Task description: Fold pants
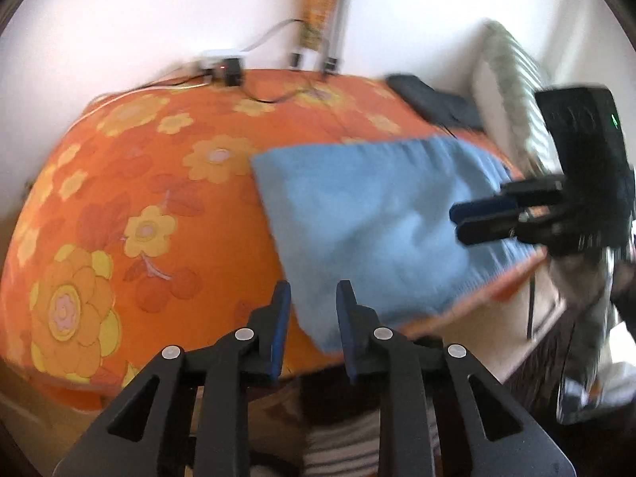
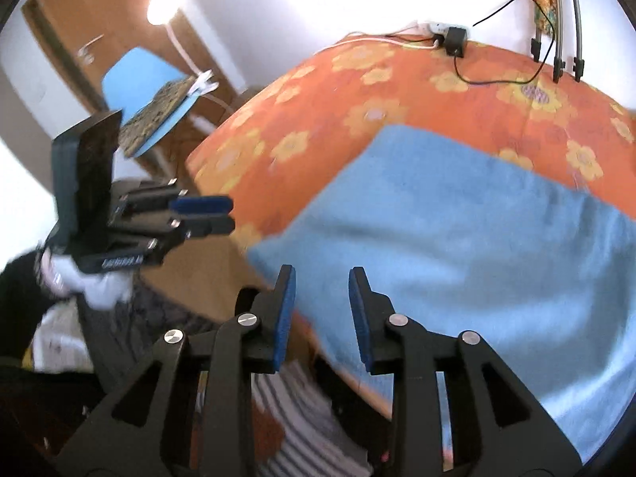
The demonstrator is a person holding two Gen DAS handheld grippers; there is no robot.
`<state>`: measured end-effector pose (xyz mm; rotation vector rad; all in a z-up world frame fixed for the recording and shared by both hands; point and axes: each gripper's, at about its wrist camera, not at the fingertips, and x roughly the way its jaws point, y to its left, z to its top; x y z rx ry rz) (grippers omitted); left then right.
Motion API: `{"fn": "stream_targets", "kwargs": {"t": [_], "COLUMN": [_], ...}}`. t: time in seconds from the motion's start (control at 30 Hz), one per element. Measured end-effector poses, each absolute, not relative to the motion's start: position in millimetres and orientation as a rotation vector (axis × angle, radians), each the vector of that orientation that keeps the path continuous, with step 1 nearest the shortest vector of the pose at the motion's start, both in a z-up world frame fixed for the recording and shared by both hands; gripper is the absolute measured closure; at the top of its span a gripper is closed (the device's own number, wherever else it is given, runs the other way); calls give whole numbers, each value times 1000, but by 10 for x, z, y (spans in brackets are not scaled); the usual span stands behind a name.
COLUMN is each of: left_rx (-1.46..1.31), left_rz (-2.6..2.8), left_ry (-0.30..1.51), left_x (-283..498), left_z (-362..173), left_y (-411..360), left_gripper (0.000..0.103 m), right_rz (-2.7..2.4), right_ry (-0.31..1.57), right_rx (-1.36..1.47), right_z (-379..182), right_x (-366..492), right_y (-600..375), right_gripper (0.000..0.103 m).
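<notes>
Nearest to you, the left gripper (image 1: pixel 313 298) stands with its blue pads slightly spread and nothing between them; the near corner of the pants (image 1: pixel 381 222) shows just past its right pad, though whether cloth and pad touch cannot be told. The right gripper (image 2: pixel 322 286) is likewise parted and empty, poised above the near edge of the same garment.

The pants, a light blue, already flat rectangular bundle, lie on the orange flowered bedspread (image 1: pixel 131 183), towards its near right corner and close to the edge. In the left wrist view the right gripper hovers over the bundle's right end.

Judged from its look, the cloth is soft, light and limp: it will sag and slide open if you lift it by one point. Take hold at two corners of one short edge, pinching all layers together, and carry the edge over low.

Farther back, a power strip (image 2: pixel 445 33) with cables rests against the white wall (image 1: pixel 159 12).
</notes>
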<state>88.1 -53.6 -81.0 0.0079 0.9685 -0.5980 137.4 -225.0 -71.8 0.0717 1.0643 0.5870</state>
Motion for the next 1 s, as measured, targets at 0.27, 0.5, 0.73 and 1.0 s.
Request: {"fn": "stream_targets", "kwargs": {"t": [0.27, 0.5, 0.73, 1.0], "left_rx": [91, 203, 170, 162], "left_rz": [-557, -524, -547, -560], "left_ry": [1026, 981, 984, 976], "left_x": [906, 696, 716, 747], "left_z": [-1239, -1299, -1305, -1300], "left_y": [-903, -1011, -980, -944], "left_gripper": [81, 81, 80, 75], "right_rz": [523, 557, 480, 373], "right_ry": [1161, 1251, 1249, 1370], "right_rx": [-45, -92, 26, 25], "right_z": [-1263, -1381, -1235, -1415], "right_x": [1766, 1672, 2216, 2787], "right_y": [-1884, -1956, -1884, -1526], "right_gripper": [74, 74, 54, 49]}}
